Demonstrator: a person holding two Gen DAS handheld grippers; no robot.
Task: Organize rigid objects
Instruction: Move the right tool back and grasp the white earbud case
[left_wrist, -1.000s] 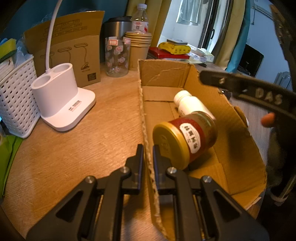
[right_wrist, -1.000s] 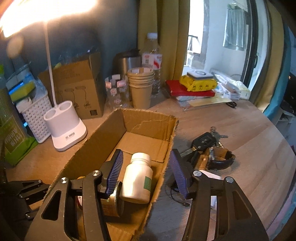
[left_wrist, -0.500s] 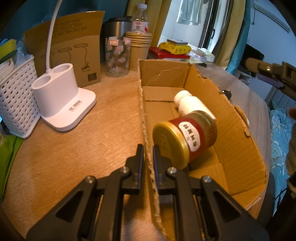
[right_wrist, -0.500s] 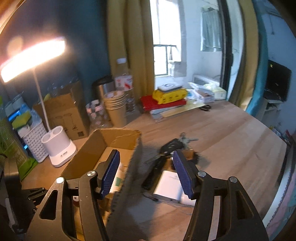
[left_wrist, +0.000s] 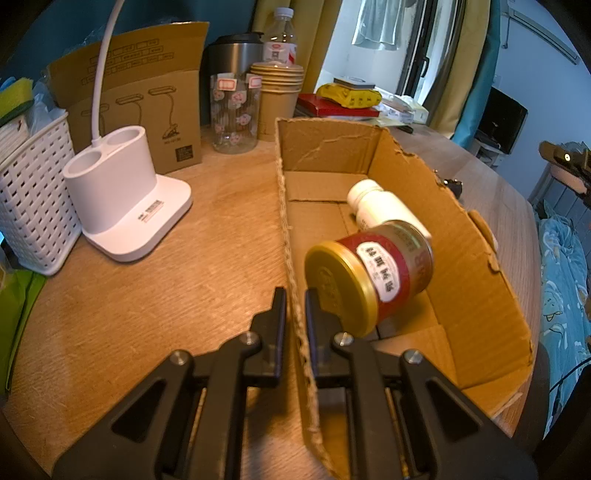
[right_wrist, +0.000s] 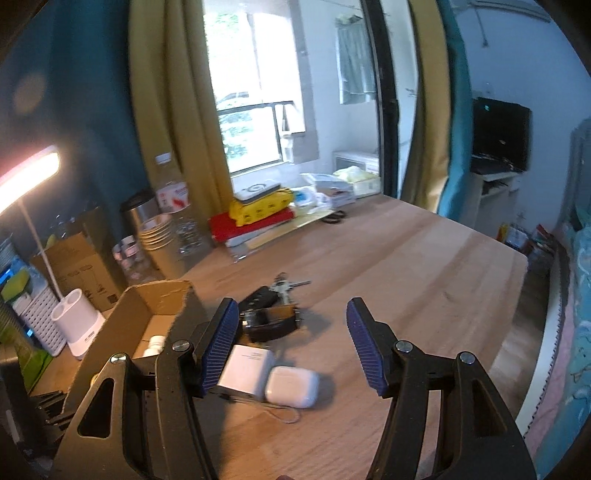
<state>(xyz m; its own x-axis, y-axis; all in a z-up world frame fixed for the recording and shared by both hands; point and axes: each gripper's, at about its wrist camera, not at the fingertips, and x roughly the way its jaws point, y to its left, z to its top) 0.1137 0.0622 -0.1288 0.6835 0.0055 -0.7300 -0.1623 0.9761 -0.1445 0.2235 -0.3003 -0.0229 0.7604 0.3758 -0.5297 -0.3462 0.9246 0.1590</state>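
Clearly the left hand-held gripper (left_wrist: 295, 308) is pinched narrow on the near side wall of the cardboard box (left_wrist: 476, 291), steadying it on the desk (left_wrist: 155, 295). Inside the box a jar (left_wrist: 373, 280) with a gold lid lies on its side, touching a white pill bottle (left_wrist: 384, 212) behind it.

The right hand-held gripper (right_wrist: 291, 343) hangs wide and empty above the loose things outside the box: an earbud case (right_wrist: 291, 382), a white charger block (right_wrist: 245, 369) touching it, a dark wallet (right_wrist: 273, 325) and a bunch of keys (right_wrist: 280, 288).

By my reckoning the earbud case is light, stiff and smooth, with rounded corners that may slip; a grip across its flat faces looks safest. The charger block is boxy and stiff, easy to take on two opposite faces, though a thin cord lying by it could drag. The keys would dangle loosely if lifted, and I judge the car key's body the best hold.

Only the left wrist view shows the jar and how the box wall is clamped. Only the right wrist view shows the earbud case, charger block and wallet waiting on the desk; there the box interior is mostly hidden.
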